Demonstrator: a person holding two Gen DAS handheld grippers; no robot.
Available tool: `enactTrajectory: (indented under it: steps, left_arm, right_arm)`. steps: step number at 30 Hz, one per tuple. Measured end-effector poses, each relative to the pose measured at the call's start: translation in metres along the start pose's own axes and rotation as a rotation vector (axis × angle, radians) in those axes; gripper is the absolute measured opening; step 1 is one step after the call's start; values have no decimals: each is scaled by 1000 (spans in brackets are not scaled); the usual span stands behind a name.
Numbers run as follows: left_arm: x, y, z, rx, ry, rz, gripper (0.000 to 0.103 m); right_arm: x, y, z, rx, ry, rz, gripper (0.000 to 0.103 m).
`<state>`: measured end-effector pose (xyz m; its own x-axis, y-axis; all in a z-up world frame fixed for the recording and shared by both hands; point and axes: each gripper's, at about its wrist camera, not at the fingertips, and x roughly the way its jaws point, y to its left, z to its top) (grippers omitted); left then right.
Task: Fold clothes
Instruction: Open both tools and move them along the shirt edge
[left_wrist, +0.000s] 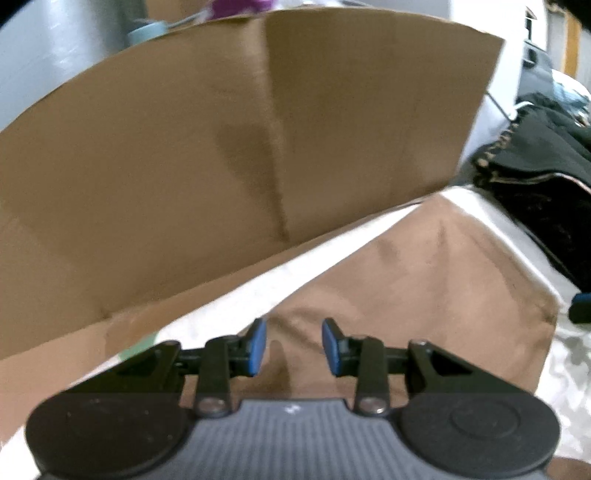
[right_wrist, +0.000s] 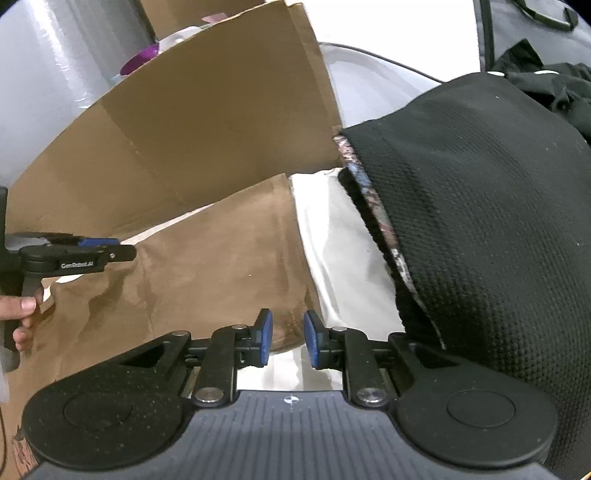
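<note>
A folded brown garment (left_wrist: 424, 280) lies flat on a shiny white cover (right_wrist: 332, 240). My left gripper (left_wrist: 293, 332) hangs over its near part, open, with a clear gap between the blue pads and nothing held. In the right wrist view the left gripper (right_wrist: 99, 247) shows side-on over the garment's left part, held by a hand (right_wrist: 18, 306). My right gripper (right_wrist: 288, 325) is open just above the brown garment's (right_wrist: 207, 266) near right corner; the cloth lies under the pads and is not pinched.
A tall cardboard box (left_wrist: 221, 147) stands right behind the brown garment. A black textured garment (right_wrist: 480, 221) lies heaped at the right, close to my right gripper. More dark clothes (left_wrist: 535, 166) are piled at the far right.
</note>
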<state>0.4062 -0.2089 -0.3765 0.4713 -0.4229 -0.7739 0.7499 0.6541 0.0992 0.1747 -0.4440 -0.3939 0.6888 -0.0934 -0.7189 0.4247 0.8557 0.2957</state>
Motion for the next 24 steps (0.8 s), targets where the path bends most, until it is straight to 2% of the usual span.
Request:
enactTrajectory:
  steps: [4, 6, 12, 16, 19, 24]
  left_arm:
    - [-6, 10, -8, -26, -2, 1, 36]
    - [-5, 9, -8, -28, -8, -12, 28]
    - [10, -6, -8, -9, -5, -44, 28]
    - [23, -6, -6, -16, -1, -38, 28]
    - [36, -5, -6, -19, 21, -29, 28]
    - [47, -1, -5, -30, 18, -29, 29]
  right_arm:
    - [-1, 24, 3, -20, -2, 0, 25]
    - [2, 25, 3, -31, -1, 3, 25]
    - [10, 35, 3, -81, 2, 14, 25]
    - [21, 44, 2, -172, 1, 4, 25]
    - [32, 43, 1, -190, 33, -3, 25]
    - [37, 42, -4, -258, 34, -36, 20]
